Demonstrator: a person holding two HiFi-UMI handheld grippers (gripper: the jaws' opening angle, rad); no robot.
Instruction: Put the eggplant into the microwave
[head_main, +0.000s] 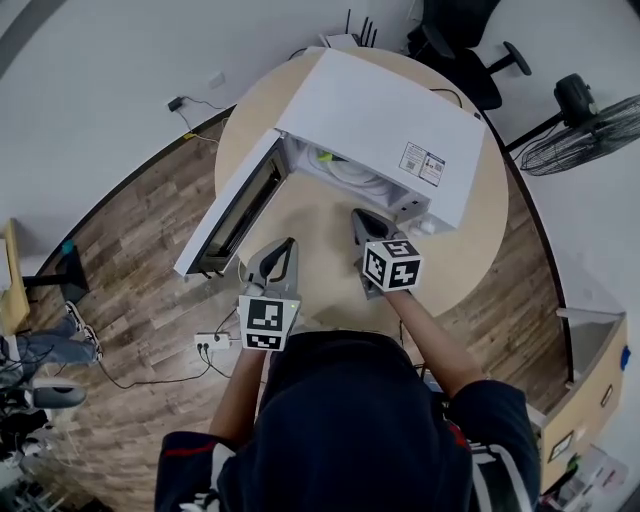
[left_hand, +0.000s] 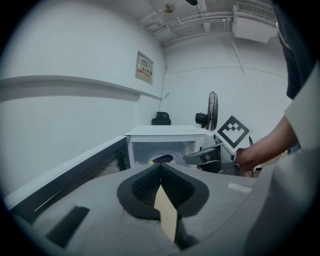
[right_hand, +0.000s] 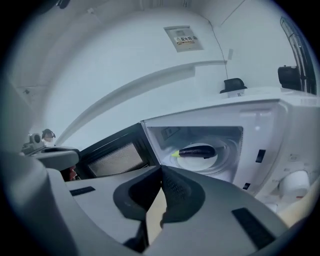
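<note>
Your left gripper (left_hand: 161, 169) has its jaws pressed together on nothing, and your right gripper (right_hand: 161, 171) is clenched and empty too. Both hover just in front of the microwave (head_main: 385, 125). The eggplant (right_hand: 196, 151) lies inside the microwave, on its turntable (right_hand: 222, 159). The microwave's door (head_main: 232, 210) stands wide open.

I wear a dark navy top (head_main: 350, 430) with red trim on its short sleeves (head_main: 190, 452). My left gripper (head_main: 283, 250) and right gripper (head_main: 361, 216) are grey, with black ribbed pads (left_hand: 145, 186) inside the jaws, each carrying a white cube (head_main: 392, 265) of black square markers.
</note>
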